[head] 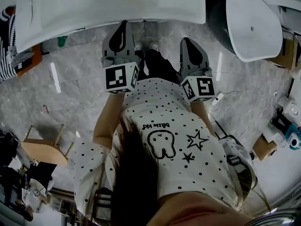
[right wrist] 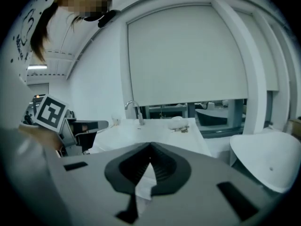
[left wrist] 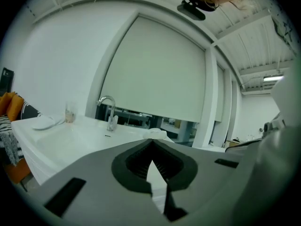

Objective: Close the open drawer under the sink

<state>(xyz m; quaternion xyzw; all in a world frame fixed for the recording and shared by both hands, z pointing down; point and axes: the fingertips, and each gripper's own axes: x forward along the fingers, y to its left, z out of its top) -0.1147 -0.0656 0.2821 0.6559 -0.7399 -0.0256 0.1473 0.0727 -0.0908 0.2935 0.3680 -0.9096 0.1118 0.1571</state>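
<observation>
Both tools are up at chest height in front of the person, side by side and a little apart. The left gripper has its jaws closed tip to tip with nothing between them, and the right gripper is the same: dark ribbed pads pressed together, empty. Each carries its marker cube close to the person's dotted white shirt.

They point towards the white sink counter, which runs along the top of the head view, beyond the grippers and apart from them. The drawer under the sink cannot be made out from anywhere (the countertop overhangs whatever lies below it, and both gripper views look across its top).

On the counter stands a curved chrome faucet, with a small glass and a shallow white dish off to its left. Behind it a pale roller blind covers most of the window.

To the right of the counter sits a white oval tub. The floor is grey marble, and a wooden stool stands to the person's left.
</observation>
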